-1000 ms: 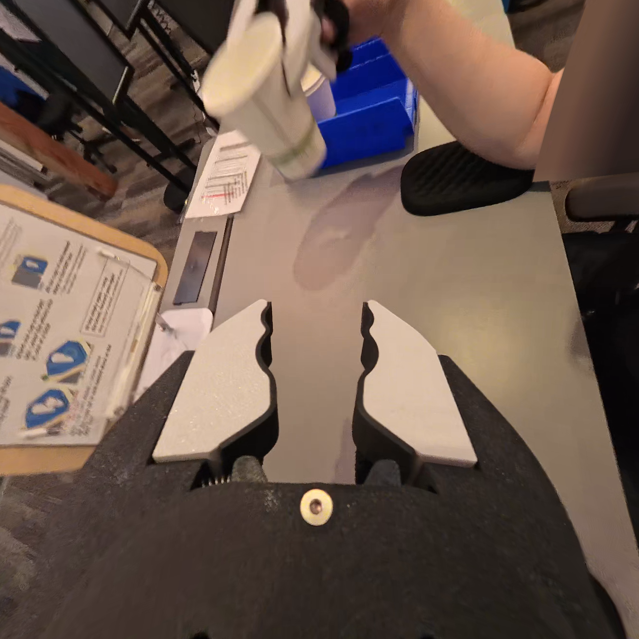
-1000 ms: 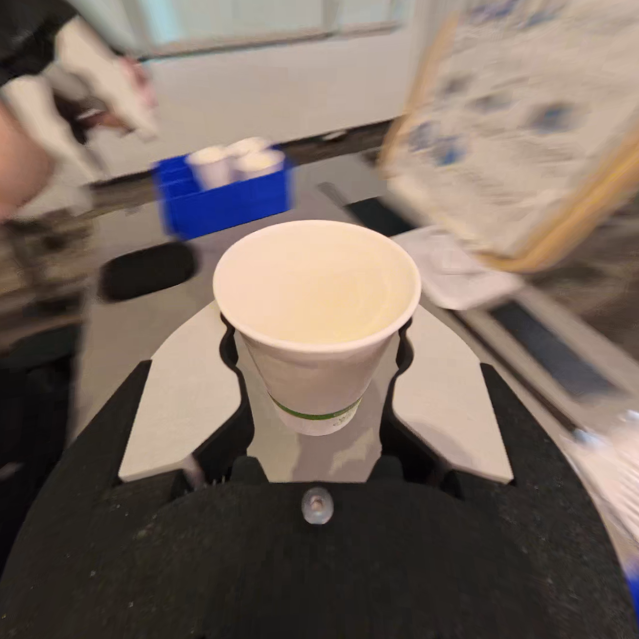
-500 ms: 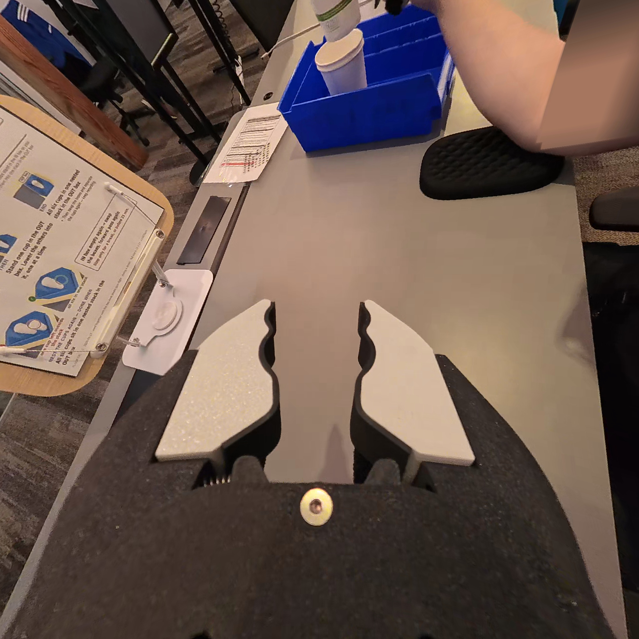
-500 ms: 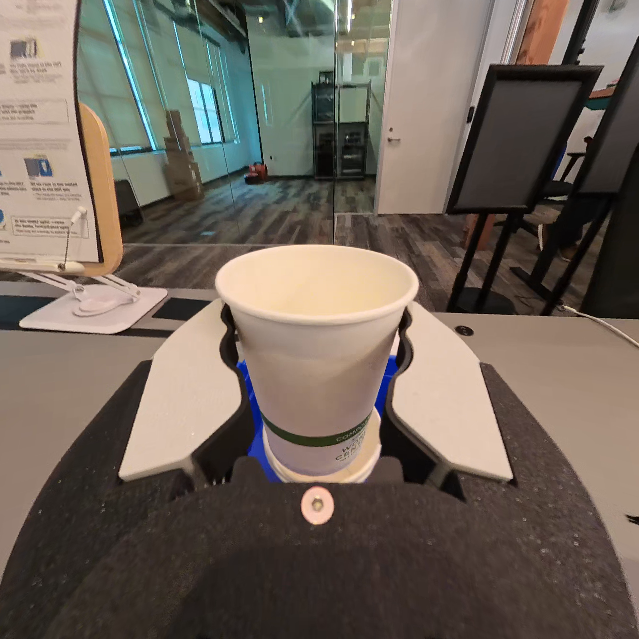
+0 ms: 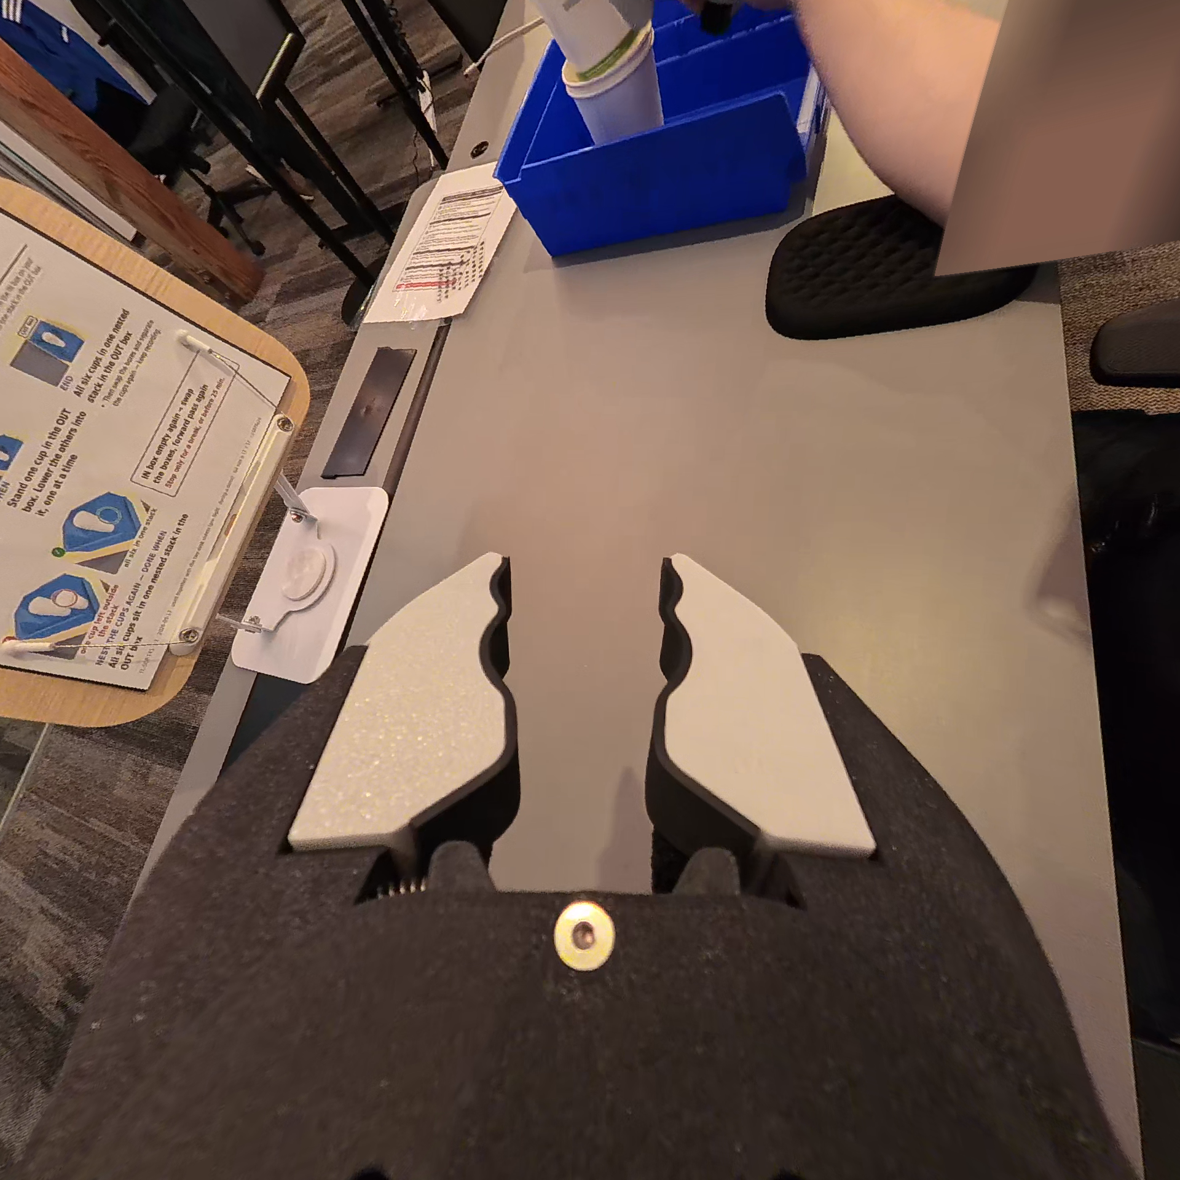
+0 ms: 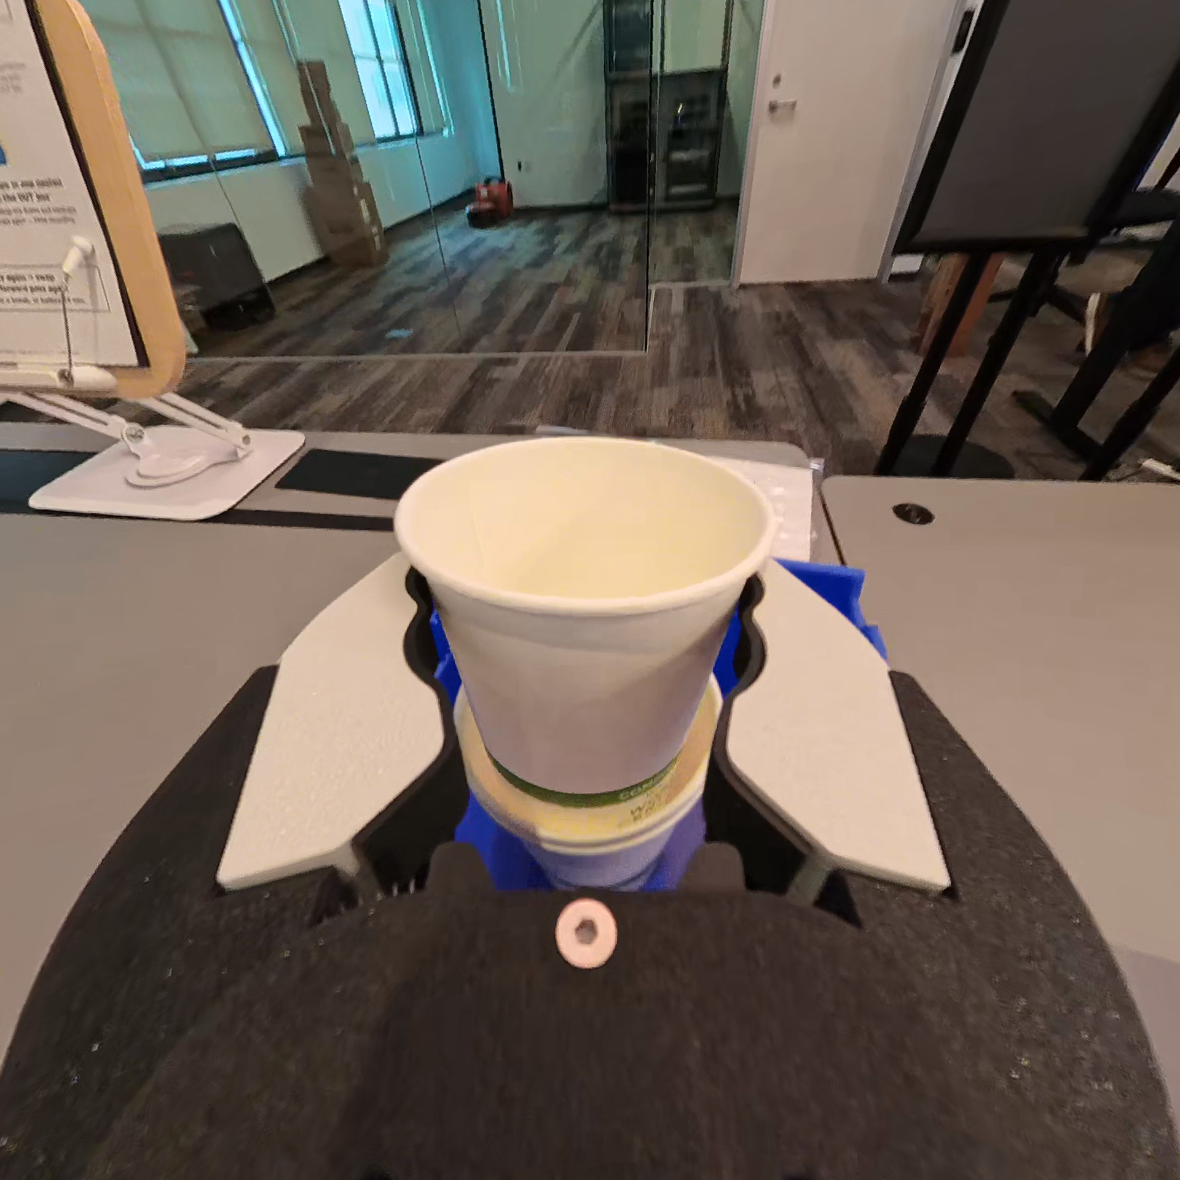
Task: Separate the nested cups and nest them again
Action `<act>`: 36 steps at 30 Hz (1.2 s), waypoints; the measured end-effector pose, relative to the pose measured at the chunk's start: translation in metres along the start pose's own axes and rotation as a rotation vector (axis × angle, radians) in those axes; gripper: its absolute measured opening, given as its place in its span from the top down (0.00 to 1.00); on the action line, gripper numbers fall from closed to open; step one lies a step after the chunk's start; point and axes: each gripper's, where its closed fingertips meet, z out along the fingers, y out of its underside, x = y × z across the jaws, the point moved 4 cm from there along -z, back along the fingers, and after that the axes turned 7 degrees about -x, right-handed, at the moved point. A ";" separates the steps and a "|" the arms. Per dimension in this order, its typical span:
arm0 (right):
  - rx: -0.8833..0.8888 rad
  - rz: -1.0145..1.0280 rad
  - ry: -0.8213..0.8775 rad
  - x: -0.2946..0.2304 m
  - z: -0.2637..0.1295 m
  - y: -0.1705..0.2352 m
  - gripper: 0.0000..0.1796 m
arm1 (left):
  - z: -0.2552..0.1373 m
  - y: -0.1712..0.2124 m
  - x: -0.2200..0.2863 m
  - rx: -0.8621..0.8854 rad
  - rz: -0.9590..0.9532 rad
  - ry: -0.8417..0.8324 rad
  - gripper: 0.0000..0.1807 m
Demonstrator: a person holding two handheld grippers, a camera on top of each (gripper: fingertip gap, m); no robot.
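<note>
- The paper cup sits between my right hand-held gripper fingers, clamped below its rim, base just entering the stack cup under it in the blue bin.
- Off-centre lowering could catch that rim and tip the stack.
- Squeezing harder could crush the wall.
- My left hand-held gripper hangs open, empty, over bare worktop, too far off to steady the bin.

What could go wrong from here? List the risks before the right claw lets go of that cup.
1. The held cup sits only partly inside the cup below and looks slightly tilted; released now, it might jam crooked.
2. Pushing down off-centre could tip the lower cup inside the blue bin.
3. The right claw squeezes the thin wall, which may dent it; the left claw is open and far off.
</note>
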 end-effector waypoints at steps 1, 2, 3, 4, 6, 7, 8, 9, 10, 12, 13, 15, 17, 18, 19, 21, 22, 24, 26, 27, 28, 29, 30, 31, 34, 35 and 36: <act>-0.029 0.002 -0.008 0.000 -0.001 0.003 0.49 | 0.000 0.000 0.000 0.000 0.000 0.001 0.76; -0.062 0.004 -0.009 0.001 -0.003 0.006 0.49 | 0.000 -0.001 0.000 0.000 0.002 0.001 0.76; -0.101 0.006 -0.014 0.001 -0.004 0.010 0.49 | 0.000 -0.001 0.000 0.000 0.003 0.001 0.76; -0.148 0.012 -0.024 0.000 -0.006 0.014 0.48 | 0.000 -0.001 0.000 -0.001 0.004 0.001 0.76; -0.263 0.014 -0.021 -0.002 -0.010 0.023 0.46 | -0.001 -0.002 0.000 -0.005 0.006 0.001 0.76; -0.308 0.003 -0.009 -0.002 -0.012 0.027 0.44 | -0.001 -0.002 0.000 -0.007 0.008 0.001 0.76; -0.353 -0.008 -0.001 -0.003 -0.015 0.030 0.44 | -0.001 -0.003 0.000 -0.009 0.010 0.000 0.76; -0.385 -0.023 0.015 -0.003 -0.017 0.031 0.43 | -0.001 -0.003 0.000 -0.011 0.013 -0.001 0.76; -0.409 -0.035 0.025 -0.004 -0.020 0.032 0.42 | -0.001 -0.003 0.000 -0.014 0.015 -0.003 0.76; -0.434 -0.046 0.018 -0.009 -0.024 0.030 0.42 | -0.002 -0.002 -0.002 -0.028 0.020 -0.014 0.75; -0.432 -0.054 0.008 -0.013 -0.026 0.027 0.42 | -0.003 0.000 -0.004 -0.037 0.022 -0.025 0.75; -0.415 -0.091 0.011 -0.021 -0.031 0.017 0.42 | -0.006 0.007 -0.011 -0.068 0.017 -0.056 0.75; -0.373 -0.139 0.000 -0.034 -0.038 0.002 0.42 | -0.013 0.019 -0.024 -0.105 -0.005 -0.103 0.75; -0.345 -0.162 -0.014 -0.042 -0.042 -0.006 0.42 | -0.018 0.028 -0.032 -0.132 -0.021 -0.131 0.75; -0.319 -0.185 -0.029 -0.050 -0.045 -0.014 0.42 | -0.024 0.038 -0.041 -0.161 -0.045 -0.158 0.75; -0.277 -0.233 -0.059 -0.066 -0.049 -0.026 0.43 | -0.038 0.064 -0.059 -0.226 -0.113 -0.203 0.74; -0.265 -0.257 -0.071 -0.074 -0.050 -0.031 0.43 | -0.046 0.082 -0.069 -0.277 -0.148 -0.232 0.74; -0.250 -0.296 -0.095 -0.087 -0.050 -0.038 0.44 | -0.063 0.125 -0.086 -0.418 -0.214 -0.281 0.74; -0.251 -0.331 -0.112 -0.098 -0.046 -0.041 0.44 | -0.079 0.169 -0.097 -0.543 -0.291 -0.315 0.74; -0.257 -0.351 -0.114 -0.102 -0.044 -0.041 0.44 | -0.085 0.189 -0.102 -0.586 -0.335 -0.328 0.75; -0.264 -0.367 -0.116 -0.106 -0.042 -0.041 0.44 | -0.092 0.208 -0.105 -0.626 -0.383 -0.335 0.75; -0.270 -0.379 -0.119 -0.108 -0.040 -0.041 0.44 | -0.098 0.227 -0.107 -0.670 -0.429 -0.347 0.75; -0.275 -0.387 -0.122 -0.111 -0.038 -0.041 0.44 | -0.104 0.244 -0.109 -0.718 -0.467 -0.362 0.75; -0.279 -0.391 -0.126 -0.113 -0.037 -0.040 0.44 | -0.108 0.261 -0.109 -0.764 -0.498 -0.378 0.75; -0.268 -0.397 -0.131 -0.115 -0.034 -0.041 0.45 | -0.116 0.302 -0.110 -0.862 -0.580 -0.435 0.77; -0.266 -0.394 -0.127 -0.114 -0.034 -0.042 0.45 | -0.116 0.312 -0.109 -0.874 -0.614 -0.435 0.78; -0.265 -0.391 -0.127 -0.114 -0.033 -0.042 0.45 | -0.116 0.320 -0.108 -0.881 -0.642 -0.440 0.78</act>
